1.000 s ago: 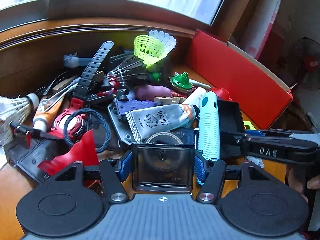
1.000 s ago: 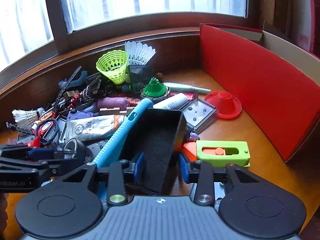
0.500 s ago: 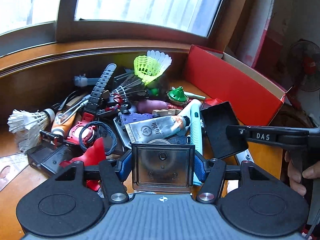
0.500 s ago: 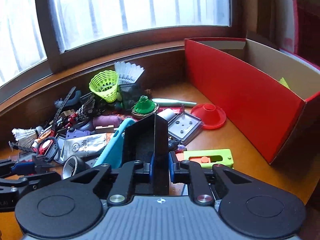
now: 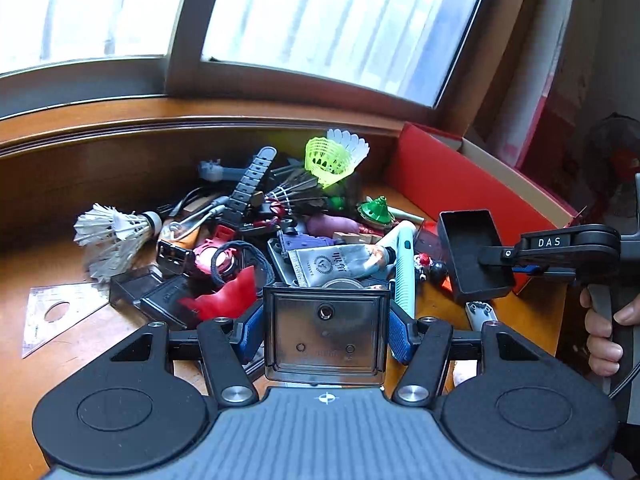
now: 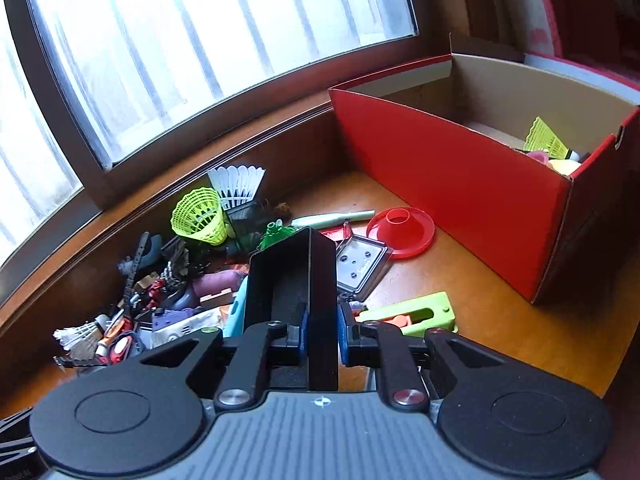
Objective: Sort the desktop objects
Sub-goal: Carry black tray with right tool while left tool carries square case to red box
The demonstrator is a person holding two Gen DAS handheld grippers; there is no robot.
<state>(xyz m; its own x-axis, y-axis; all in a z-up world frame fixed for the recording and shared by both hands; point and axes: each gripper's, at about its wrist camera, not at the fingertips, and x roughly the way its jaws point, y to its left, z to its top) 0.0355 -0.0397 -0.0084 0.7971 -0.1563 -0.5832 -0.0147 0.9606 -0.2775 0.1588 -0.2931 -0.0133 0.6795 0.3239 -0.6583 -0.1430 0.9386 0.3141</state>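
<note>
Left wrist view: left gripper [image 5: 326, 330] clamped on a clear plastic case [image 5: 325, 338], blue pads pressing its two sides, just as a second ago. Carried higher now, so more window and more of the wooden desktop [image 5: 100, 332] showing, with a clear set square [image 5: 60, 316] newly in sight at the left. Below, the heap: white shuttlecock [image 5: 114, 232], black watch strap [image 5: 250, 184], silver tube [image 5: 340, 266], neon-green shuttlecock [image 5: 326, 158], pale blue pen-like case [image 5: 404, 268]. At the right, right gripper [image 5: 496, 254] pinching a black tray [image 5: 474, 256] by one wall, a hand [image 5: 604, 336] on its handle. Tray lifted clear of the pile and tilted (earlier it lay among the clutter beside the blue case).

Right wrist view: right gripper [image 6: 320, 334] closed narrowly on one wall of the black tray [image 6: 288, 292], one pad inside, one outside. Jaws wider apart a second ago, around the tray's end; drawn in since then, and steady over the last half second. Tray now standing on edge, foam lining facing left. Red cardboard box [image 6: 460, 188] seen from higher up than before, interior open to view with a yellow-green shuttlecock [image 6: 546, 140] inside. On the desk beside it, a red disc [image 6: 400, 232], a second clear case [image 6: 360, 268] and a lime-green box cutter [image 6: 416, 314].
</note>
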